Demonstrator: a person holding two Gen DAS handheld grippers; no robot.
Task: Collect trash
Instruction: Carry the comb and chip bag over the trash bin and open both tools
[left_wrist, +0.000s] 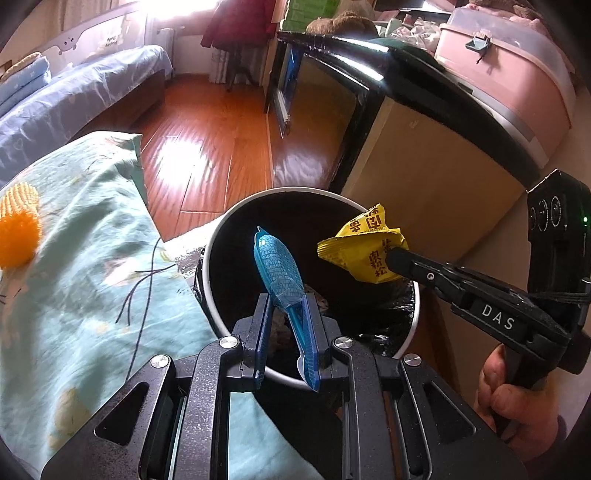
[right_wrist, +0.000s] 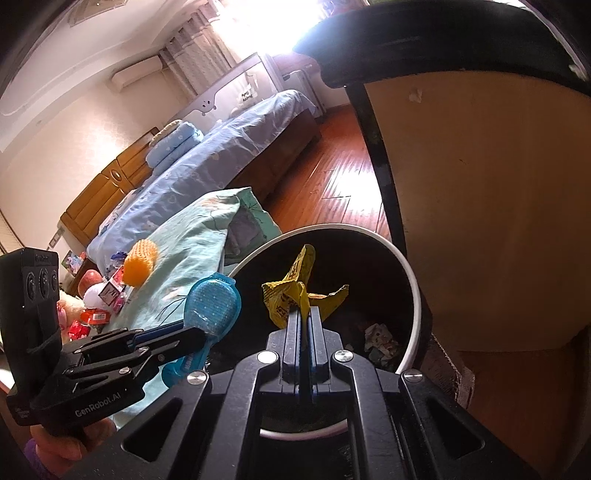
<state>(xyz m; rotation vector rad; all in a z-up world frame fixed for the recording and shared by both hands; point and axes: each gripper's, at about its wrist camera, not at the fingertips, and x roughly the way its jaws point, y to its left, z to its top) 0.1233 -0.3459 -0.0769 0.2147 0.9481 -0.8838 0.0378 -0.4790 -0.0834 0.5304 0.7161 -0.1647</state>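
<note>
A round bin (left_wrist: 218, 236) (right_wrist: 413, 280) with a white rim and black liner stands on the floor, some crumpled scraps (right_wrist: 380, 339) at its bottom. My left gripper (left_wrist: 288, 306) (right_wrist: 199, 332) is shut on a blue plastic package (left_wrist: 280, 269) (right_wrist: 212, 308), held over the bin's near rim. My right gripper (right_wrist: 304, 310) (left_wrist: 397, 258) is shut on a crumpled yellow snack wrapper (right_wrist: 291, 295) (left_wrist: 369, 243), which hangs above the bin's opening. A hand (left_wrist: 513, 398) grips the right tool's handle.
A teal floral quilt (left_wrist: 85, 251) (right_wrist: 192, 236) lies left of the bin, an orange spiky ball (left_wrist: 18, 229) (right_wrist: 140, 262) on it. A tan cabinet (left_wrist: 424, 173) (right_wrist: 480, 184) with a black frame stands right behind the bin. Wooden floor (left_wrist: 207, 147) and a blue bed (right_wrist: 221, 155) lie beyond.
</note>
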